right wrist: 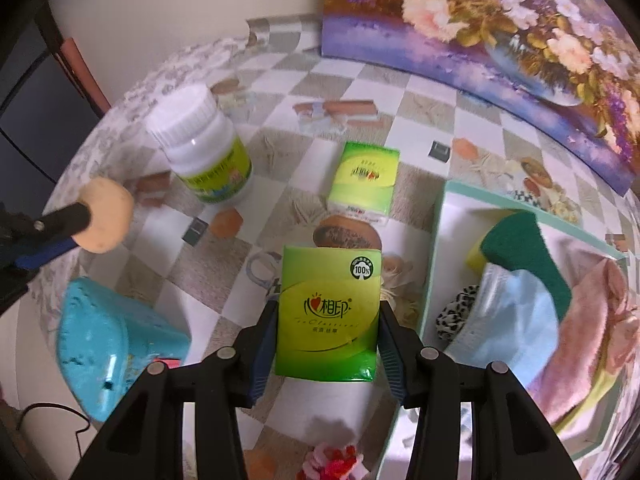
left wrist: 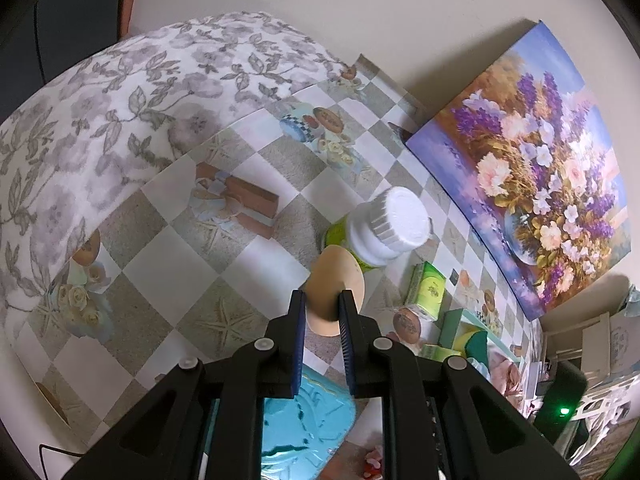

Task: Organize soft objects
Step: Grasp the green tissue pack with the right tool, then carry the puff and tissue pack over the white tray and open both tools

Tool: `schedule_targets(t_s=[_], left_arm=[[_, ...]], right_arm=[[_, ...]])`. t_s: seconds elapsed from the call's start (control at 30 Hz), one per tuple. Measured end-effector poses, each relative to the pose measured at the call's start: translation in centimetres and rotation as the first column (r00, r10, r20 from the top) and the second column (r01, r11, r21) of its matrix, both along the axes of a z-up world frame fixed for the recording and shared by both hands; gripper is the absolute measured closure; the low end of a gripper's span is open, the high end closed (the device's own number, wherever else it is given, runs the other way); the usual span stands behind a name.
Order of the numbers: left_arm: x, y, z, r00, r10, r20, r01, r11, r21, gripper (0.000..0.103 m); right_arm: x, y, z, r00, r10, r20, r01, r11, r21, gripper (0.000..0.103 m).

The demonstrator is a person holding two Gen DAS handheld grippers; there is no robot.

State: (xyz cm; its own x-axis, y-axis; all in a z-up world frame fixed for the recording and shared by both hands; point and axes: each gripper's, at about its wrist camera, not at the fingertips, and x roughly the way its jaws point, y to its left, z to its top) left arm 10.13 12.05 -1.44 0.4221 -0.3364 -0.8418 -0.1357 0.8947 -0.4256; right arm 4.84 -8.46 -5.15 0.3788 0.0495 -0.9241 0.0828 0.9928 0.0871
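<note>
My left gripper (left wrist: 322, 300) is shut on a round beige sponge puff (left wrist: 337, 284), held above the table; it also shows in the right wrist view (right wrist: 106, 216). My right gripper (right wrist: 328, 312) is shut on a green tissue pack (right wrist: 328, 312), lifted over the table. A second green tissue pack (right wrist: 363, 178) lies flat further back; it also shows in the left wrist view (left wrist: 426, 290). The white tray (right wrist: 440, 248) at right holds a green-and-yellow scouring sponge (right wrist: 524, 252), a blue face mask (right wrist: 516, 320), a pink cloth (right wrist: 600, 320) and a leopard-print scrunchie (right wrist: 454, 314).
A white-capped bottle (right wrist: 202, 148) with a green label stands at left. A turquoise plastic object (right wrist: 108, 340) lies at front left. A flower painting (right wrist: 500, 40) leans on the wall behind. A red and pink item (right wrist: 336, 460) sits at the near edge. A floral cloth (left wrist: 120, 120) covers the table's far end.
</note>
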Motion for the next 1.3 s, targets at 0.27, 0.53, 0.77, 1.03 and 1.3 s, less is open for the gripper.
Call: schedule_targets(t_s=[0.27,0.53,0.77,1.03,1.3], left_arm=[[-1.2,-3.3,2.5,0.994,-0.089,0.069,0.091,0.996,-0.021,0.086],[-3.5,-11.2,4.3,0.943,-0.316,0.106,0.318,0.948,-0.005,0.086],[-7.3,-18.8,3.2,0.846,-0.529,0.064,0.529,0.848,0.025,0.086],[-10.0,-23.5,-0.7,0.756,-0.65,-0.079,0.654,0.755,0.045,0.086],[-9.5,-24.0,-4.7,0.746,-0.632,-0.21,0.658,0.747,0.093,0.086]], right_arm=[[-1.8,-4.1,4.3,0.99,-0.105,0.098,0.107,0.994,-0.011,0.053],[-5.1,-11.1,6.8,0.947,-0.282,0.153,0.295,0.953,-0.07,0.053],[-9.4,-18.3,6.1,0.872,-0.476,0.112,0.484,0.873,-0.058,0.053],[-11.8,-22.2,1.9,0.82,-0.571,-0.036,0.568,0.82,-0.067,0.053],[-11.8,-22.4,-1.8,0.804,-0.574,-0.155,0.568,0.819,-0.088,0.053]])
